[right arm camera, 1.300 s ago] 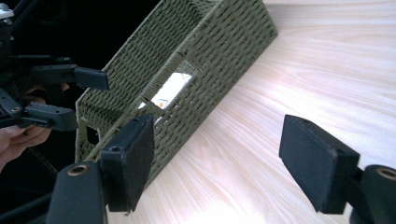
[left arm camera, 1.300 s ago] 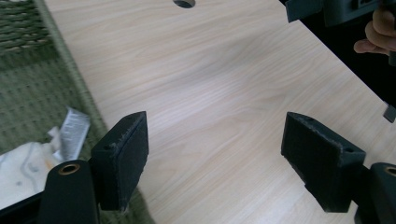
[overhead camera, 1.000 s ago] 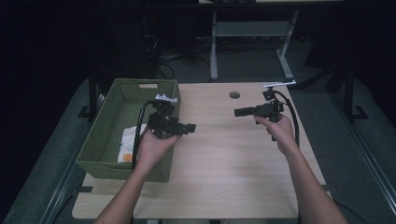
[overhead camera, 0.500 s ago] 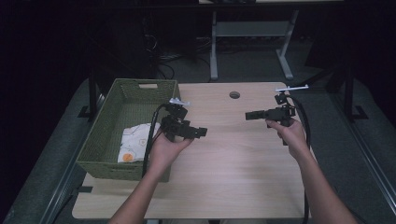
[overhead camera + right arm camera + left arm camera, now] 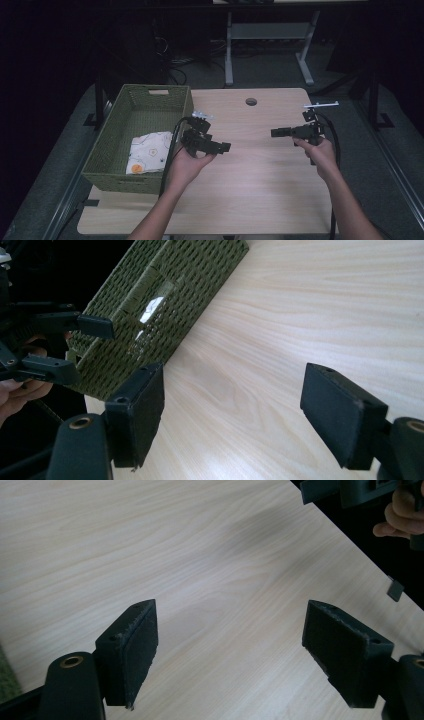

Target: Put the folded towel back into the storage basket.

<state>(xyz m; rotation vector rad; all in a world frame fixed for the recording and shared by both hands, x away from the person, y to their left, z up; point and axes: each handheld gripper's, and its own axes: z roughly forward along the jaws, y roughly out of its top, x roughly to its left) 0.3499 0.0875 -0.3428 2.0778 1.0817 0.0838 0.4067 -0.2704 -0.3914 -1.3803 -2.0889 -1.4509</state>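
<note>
Brightly lit table (image 5: 260,185) amid dark surroundings (soft shadows, slight blur).

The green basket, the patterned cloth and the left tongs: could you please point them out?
green basket (image 5: 186,102), high view, right rim.
patterned cloth (image 5: 150,150), high view, its middle.
left tongs (image 5: 225,147), high view, between fingertips.

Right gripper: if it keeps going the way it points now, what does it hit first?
Likely the green basket: the right gripper, jaws open and empty, aims across bare table at its woven side. The left gripper sits nearby; depth unclear.
</note>
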